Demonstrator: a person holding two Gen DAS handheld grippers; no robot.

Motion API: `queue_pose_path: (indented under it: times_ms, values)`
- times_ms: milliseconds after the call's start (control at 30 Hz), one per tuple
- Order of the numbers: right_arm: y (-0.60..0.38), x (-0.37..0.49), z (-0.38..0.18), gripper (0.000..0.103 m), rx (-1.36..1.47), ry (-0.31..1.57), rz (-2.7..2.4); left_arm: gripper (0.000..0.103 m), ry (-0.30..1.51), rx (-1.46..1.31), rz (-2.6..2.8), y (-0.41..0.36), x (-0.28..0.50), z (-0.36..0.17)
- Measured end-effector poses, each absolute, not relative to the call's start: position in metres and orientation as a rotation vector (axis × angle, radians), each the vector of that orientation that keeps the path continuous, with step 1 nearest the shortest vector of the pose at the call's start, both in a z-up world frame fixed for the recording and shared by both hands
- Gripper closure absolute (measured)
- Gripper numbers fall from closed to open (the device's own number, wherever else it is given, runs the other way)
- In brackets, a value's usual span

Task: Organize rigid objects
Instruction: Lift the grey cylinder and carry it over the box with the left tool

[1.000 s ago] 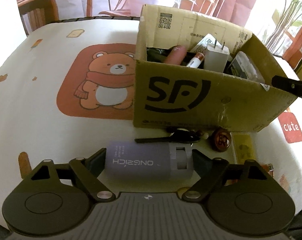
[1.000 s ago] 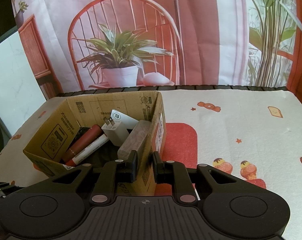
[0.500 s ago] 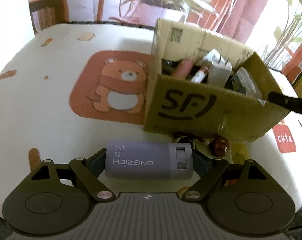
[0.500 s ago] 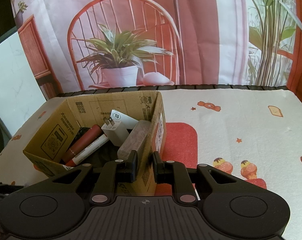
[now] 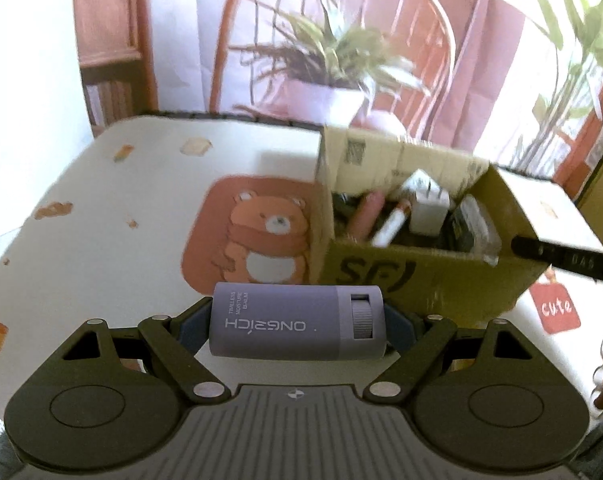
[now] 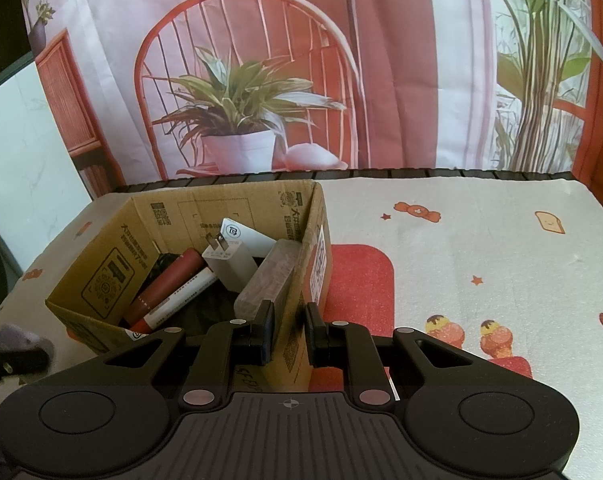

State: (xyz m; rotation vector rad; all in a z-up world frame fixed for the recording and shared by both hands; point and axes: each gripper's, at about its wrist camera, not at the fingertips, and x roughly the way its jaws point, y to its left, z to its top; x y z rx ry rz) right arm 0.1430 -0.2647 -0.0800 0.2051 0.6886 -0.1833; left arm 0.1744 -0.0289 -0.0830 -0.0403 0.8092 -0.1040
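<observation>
A lilac balm tube lies crosswise between the fingers of my left gripper, which is shut on its two ends and holds it off the table, in front of the cardboard box. My right gripper is shut on the box's near right wall. Inside the box are a white charger, a red tube, a white marker and a frosted block. The lifted tube shows as a blur at the left edge of the right wrist view.
The table wears a white cloth with a bear print left of the box and a red "cute" patch to its right. Behind the table hangs a backdrop with a potted plant and chair.
My left gripper has risen with the balm tube and tipped up; the tube has left the table, and the keys and small items under it have dropped out of sight. The right gripper kept still.
</observation>
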Motion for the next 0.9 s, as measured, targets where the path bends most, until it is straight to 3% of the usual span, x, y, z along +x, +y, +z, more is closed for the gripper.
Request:
queue_pose_path:
  times_ms: [533, 900]
  values:
    - [-0.265, 0.143, -0.08, 0.087, 0.205, 0.689, -0.183, 0.014, 0.674, -0.08, -0.17, -0.044, 0.207, -0.02]
    - [-0.264, 0.144, -0.08, 0.087, 0.206, 0.689, -0.182, 0.014, 0.742, -0.008, -0.312, -0.099, 0.249, -0.042]
